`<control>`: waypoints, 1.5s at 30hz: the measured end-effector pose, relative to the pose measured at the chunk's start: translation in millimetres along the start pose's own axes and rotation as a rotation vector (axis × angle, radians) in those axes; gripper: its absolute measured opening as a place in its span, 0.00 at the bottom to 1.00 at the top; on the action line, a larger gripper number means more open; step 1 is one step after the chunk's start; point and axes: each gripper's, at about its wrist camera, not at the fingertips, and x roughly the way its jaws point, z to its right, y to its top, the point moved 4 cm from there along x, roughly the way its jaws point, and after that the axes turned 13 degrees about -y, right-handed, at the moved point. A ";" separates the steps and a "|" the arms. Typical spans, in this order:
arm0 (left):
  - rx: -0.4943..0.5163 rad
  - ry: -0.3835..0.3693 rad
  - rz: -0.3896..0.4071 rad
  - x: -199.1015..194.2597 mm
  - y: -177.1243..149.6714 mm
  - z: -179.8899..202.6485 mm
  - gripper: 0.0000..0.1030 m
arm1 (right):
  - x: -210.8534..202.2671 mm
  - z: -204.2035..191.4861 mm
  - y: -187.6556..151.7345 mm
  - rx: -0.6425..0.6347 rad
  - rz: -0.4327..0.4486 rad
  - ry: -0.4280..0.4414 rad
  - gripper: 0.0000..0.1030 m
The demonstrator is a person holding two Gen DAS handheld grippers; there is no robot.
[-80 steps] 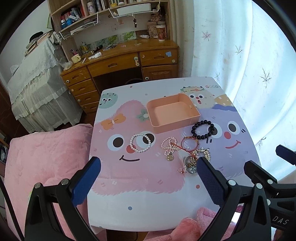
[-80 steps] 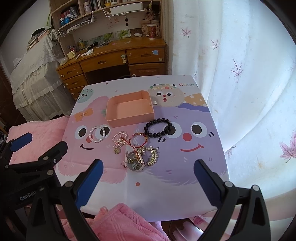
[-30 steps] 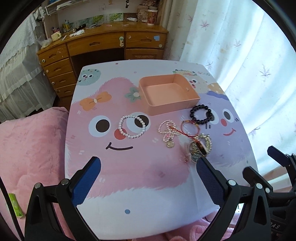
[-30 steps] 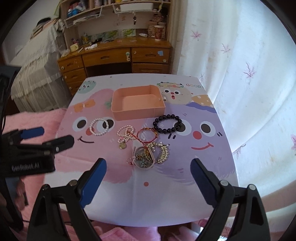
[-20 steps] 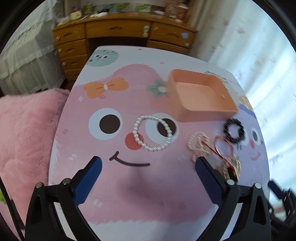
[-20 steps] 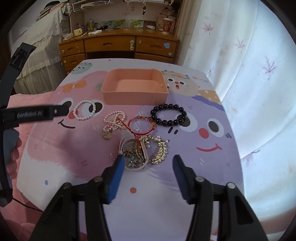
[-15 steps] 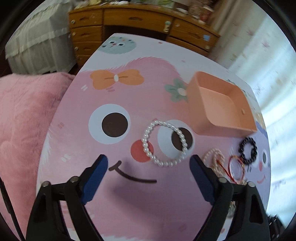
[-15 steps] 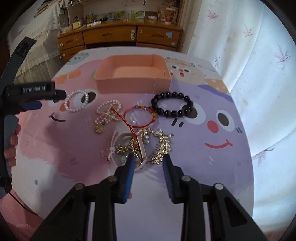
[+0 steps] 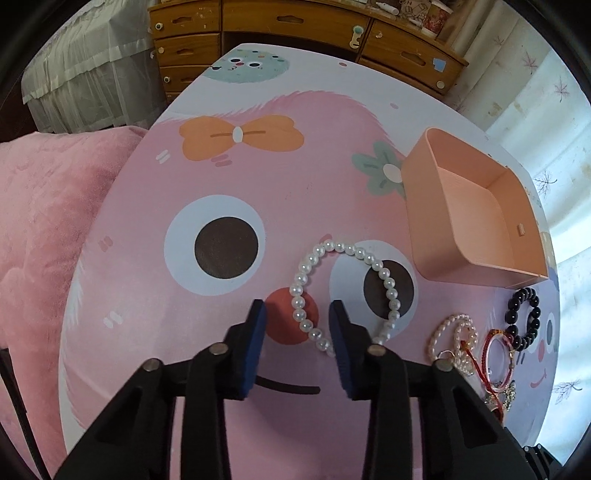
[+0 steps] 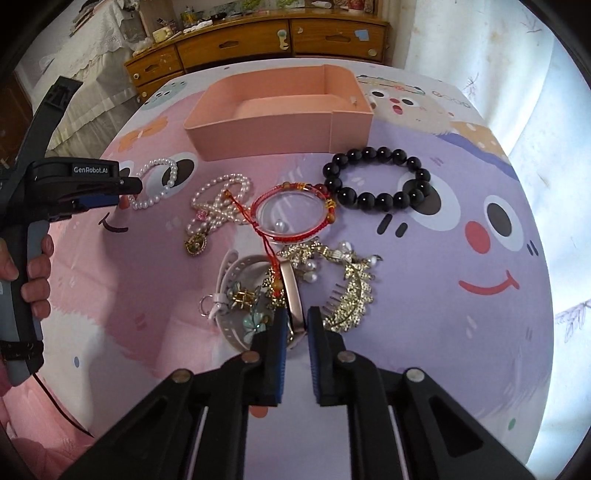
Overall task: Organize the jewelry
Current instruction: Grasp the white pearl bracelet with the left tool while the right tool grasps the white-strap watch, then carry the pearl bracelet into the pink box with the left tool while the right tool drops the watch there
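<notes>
A white pearl bracelet (image 9: 386, 275) lies on the cartoon-print table (image 9: 221, 155). My left gripper (image 9: 297, 308) points down over it; its jaws are closing, with the bracelet's near-left arc between the blue pads, which stand clear of it. In the right wrist view my right gripper (image 10: 295, 314) is closing on a rose-gold band (image 10: 291, 291) that stands on edge in the jewelry pile, and the pads touch it. An empty pink tray (image 10: 277, 129) sits behind. The left gripper (image 10: 129, 192) shows at the left by the pearl bracelet (image 10: 159, 162).
A black bead bracelet (image 10: 369, 153), a red cord bracelet (image 10: 258, 206), pearl strands with a pendant (image 10: 218, 184) and a gold comb (image 10: 354, 295) lie around the band. A wooden desk (image 9: 295, 22) stands beyond the table, a pink blanket (image 9: 44, 221) left, curtains (image 10: 535, 74) right.
Both grippers came down close to the table and their jaws narrowed. The left one moved over the pearl bracelet; the right one settled on the pile around the rose-gold band.
</notes>
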 end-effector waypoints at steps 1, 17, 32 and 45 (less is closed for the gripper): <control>0.003 0.005 0.001 0.5 0.5 -0.3 0.09 | 0.2 -0.2 0.5 -0.009 0.002 0.007 0.09; 0.115 -0.088 0.110 -45.1 -3.5 19.3 0.05 | -42.7 20.6 20.1 -0.015 0.103 -0.025 0.08; 0.304 -0.278 0.259 -129.3 25.6 90.2 0.05 | -81.3 40.2 77.8 0.124 0.253 0.019 0.08; 0.353 -0.290 0.230 -92.2 70.3 141.6 0.05 | -30.6 66.0 138.5 0.226 0.249 0.091 0.09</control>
